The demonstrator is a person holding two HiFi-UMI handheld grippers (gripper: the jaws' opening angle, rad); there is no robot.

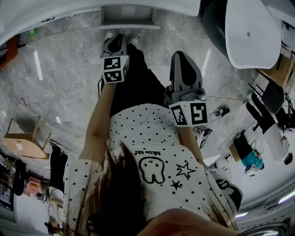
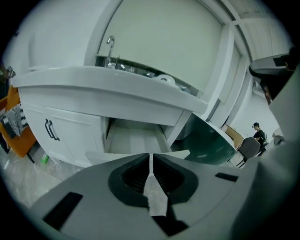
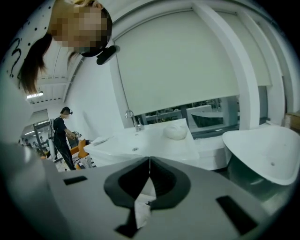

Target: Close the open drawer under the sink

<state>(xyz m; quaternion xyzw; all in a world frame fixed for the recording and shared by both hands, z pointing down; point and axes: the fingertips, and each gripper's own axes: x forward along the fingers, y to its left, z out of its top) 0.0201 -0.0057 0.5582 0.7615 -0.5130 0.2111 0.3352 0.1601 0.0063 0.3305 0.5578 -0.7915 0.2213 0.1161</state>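
The open drawer point(image 1: 128, 19) sticks out from under the white sink counter point(image 1: 55, 10) at the top of the head view, just beyond the person's shoes. In the left gripper view the drawer point(image 2: 135, 139) shows its pale inside, below the counter point(image 2: 108, 84) with its faucet point(image 2: 110, 47). My left gripper point(image 2: 151, 158) is shut with nothing between its jaws and hangs in front of the drawer, apart from it. In the head view the left gripper point(image 1: 115, 42) is held lower and further forward than the right gripper point(image 1: 184, 62). The right gripper point(image 3: 149, 161) is also shut and empty, above the sink top point(image 3: 140, 140).
A cabinet door with dark handles point(image 2: 51, 130) is left of the drawer. A dark green round tub point(image 2: 211, 140) with a white oval rim point(image 1: 251, 32) stands to the right. A wooden stool point(image 1: 25, 143) is at the left. People stand in the distance point(image 3: 63, 136).
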